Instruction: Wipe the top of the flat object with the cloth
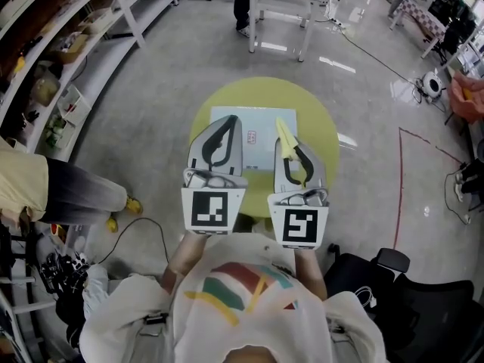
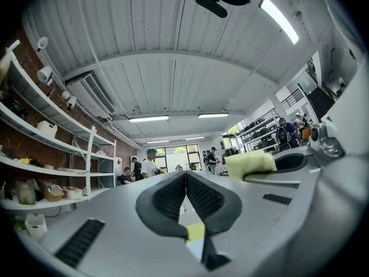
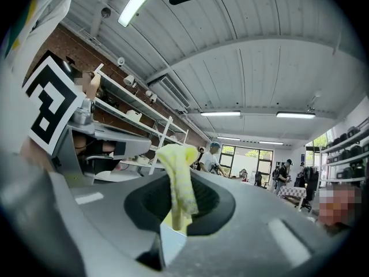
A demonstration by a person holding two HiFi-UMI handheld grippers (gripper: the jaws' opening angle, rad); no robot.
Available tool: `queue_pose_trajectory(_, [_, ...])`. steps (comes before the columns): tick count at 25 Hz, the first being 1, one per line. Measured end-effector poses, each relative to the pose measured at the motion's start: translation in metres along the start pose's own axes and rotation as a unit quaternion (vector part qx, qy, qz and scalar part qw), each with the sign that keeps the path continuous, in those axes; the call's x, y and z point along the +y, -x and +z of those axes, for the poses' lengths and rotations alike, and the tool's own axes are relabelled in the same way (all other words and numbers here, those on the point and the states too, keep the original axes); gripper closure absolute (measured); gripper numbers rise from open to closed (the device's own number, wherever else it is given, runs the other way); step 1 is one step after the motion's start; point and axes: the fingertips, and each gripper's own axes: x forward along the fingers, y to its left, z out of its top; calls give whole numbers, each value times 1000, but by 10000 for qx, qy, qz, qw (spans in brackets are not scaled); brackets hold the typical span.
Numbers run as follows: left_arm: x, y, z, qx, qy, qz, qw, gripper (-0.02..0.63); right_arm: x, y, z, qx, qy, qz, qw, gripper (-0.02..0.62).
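While the jaws of my left gripper (image 1: 228, 121) meet on nothing, my right gripper (image 1: 292, 148) pinches the cloth (image 1: 284, 134) over the board (image 1: 257, 123).

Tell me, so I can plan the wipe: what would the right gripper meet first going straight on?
Probably nothing near: the right gripper, shut on the cloth, points level across the room, passing above the flat object.

Soft fuzzy yellow cloth (image 3: 180, 178), smooth pale flat object (image 1: 259, 122), matt green table (image 1: 321, 138), glossy grey floor (image 1: 189, 59)
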Motion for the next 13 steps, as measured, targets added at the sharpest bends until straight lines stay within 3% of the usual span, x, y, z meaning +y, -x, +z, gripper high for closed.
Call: queue_pose_trajectory(13, [-2,2,0,-58,-12,-61,10000,591,-9,4,0,99,-8,-170,9998,568])
